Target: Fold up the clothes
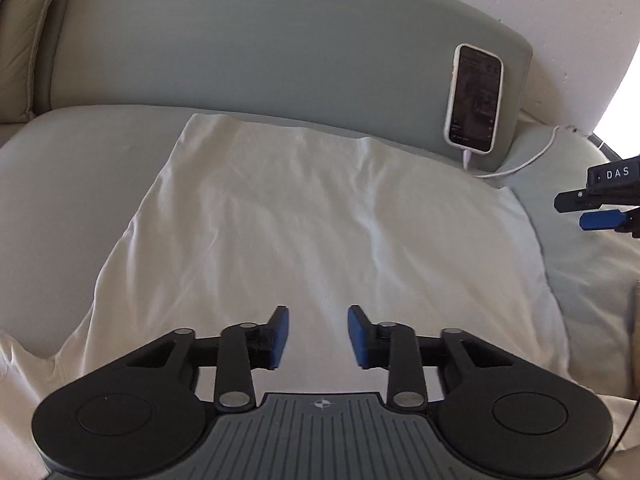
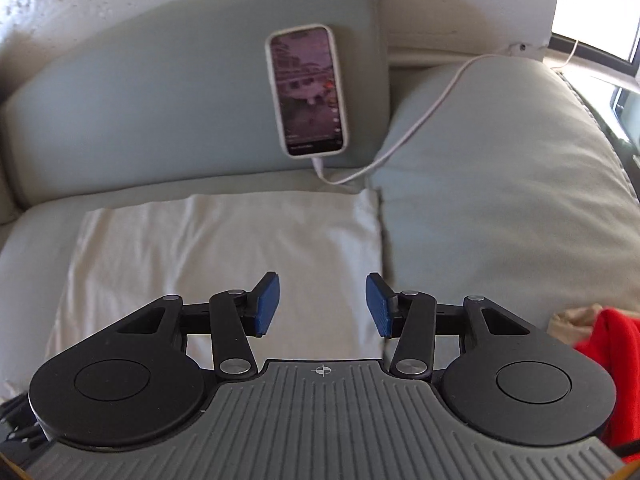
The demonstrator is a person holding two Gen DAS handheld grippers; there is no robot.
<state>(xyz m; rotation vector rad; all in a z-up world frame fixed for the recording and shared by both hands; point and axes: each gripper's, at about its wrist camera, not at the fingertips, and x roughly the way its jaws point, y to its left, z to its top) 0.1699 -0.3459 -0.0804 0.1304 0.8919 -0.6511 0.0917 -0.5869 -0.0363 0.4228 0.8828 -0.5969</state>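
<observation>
A white garment (image 1: 304,224) lies spread flat on the pale green sofa seat (image 1: 60,184), its edges folded into a rough rectangle. My left gripper (image 1: 318,336) hovers over its near part, jaws open with nothing between the blue pads. In the right wrist view the same white garment (image 2: 224,248) lies ahead, its right edge along the seam between two cushions. My right gripper (image 2: 322,306) hangs above that right edge, open and empty. The right gripper's fingers (image 1: 600,212) also show at the right edge of the left wrist view.
A phone (image 1: 474,98) in a white case leans on the back cushion (image 1: 248,52), its white cable (image 2: 420,120) trailing right over a second seat cushion (image 2: 500,184). Red cloth (image 2: 608,360) and a beige piece lie at the right. A cream cushion (image 1: 24,40) sits at far left.
</observation>
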